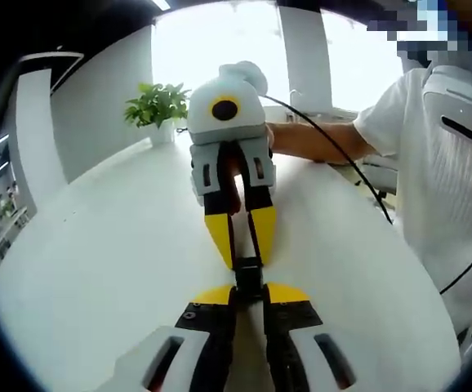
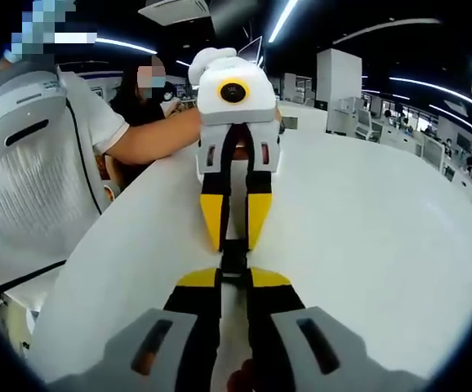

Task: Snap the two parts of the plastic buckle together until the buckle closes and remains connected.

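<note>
Buckle pinned between two sets of jaws, tip to tip

Buckle is seen as a small dark piece right at picture centre in the left gripper view, held up over the white table. The left gripper comes in from 6 o'clock with its jaws drawn narrow onto the near end; the right gripper comes down from 12 o'clock, jaws likewise pinched on the far end. The same arrangement is mirrored in the right gripper view: buckle dead centre, right gripper from 6, left gripper from 12.

Whether the two halves are already clicked can't really be made out, since the part is tiny and mostly covered by yellow tips.

Handling-wise, a light, stiff plastic part is expected, a bit slippery, with prongs that flex and could bend if pushed crooked. Each half is best gripped on its flat body, behind the latch, and pushed straight in line.

A potted plant sits at about 11 o'clock.
</note>
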Motion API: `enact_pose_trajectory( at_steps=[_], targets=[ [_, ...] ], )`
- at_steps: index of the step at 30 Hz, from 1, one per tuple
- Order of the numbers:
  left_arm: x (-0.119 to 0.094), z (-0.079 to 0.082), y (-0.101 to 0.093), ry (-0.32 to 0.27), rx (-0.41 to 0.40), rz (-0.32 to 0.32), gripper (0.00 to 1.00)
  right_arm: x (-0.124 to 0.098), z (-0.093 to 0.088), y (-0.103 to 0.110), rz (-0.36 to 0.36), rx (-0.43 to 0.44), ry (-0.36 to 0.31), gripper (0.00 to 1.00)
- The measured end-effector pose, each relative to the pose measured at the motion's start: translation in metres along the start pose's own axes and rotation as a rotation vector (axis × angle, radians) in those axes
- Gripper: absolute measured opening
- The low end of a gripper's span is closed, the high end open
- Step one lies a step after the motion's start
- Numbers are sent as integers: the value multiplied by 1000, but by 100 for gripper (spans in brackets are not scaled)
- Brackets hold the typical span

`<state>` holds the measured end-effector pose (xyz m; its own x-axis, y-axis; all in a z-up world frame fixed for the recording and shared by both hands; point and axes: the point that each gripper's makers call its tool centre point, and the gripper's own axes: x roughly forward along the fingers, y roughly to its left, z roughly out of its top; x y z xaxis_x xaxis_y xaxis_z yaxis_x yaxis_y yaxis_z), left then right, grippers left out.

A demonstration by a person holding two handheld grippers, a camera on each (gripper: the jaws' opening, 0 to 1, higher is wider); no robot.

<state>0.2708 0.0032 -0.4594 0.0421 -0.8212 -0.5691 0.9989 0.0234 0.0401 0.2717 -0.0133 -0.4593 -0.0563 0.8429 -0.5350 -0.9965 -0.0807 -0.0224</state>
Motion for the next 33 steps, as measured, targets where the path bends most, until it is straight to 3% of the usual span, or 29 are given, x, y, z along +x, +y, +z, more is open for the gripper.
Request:
enact_pose_trajectory(
  at_steps=[17, 25, 33],
  targets=[
    [3, 1, 2, -17, -11, 36, 14, 0, 1, -1, -14, 8, -16, 11],
    [2, 2, 5, -39, 42, 76, 19, 0, 1, -3, -15, 12, -15, 11],
    [2, 2, 6, -41, 11, 82, 20, 0, 0, -2, -14, 14, -19, 11]
  ],
)
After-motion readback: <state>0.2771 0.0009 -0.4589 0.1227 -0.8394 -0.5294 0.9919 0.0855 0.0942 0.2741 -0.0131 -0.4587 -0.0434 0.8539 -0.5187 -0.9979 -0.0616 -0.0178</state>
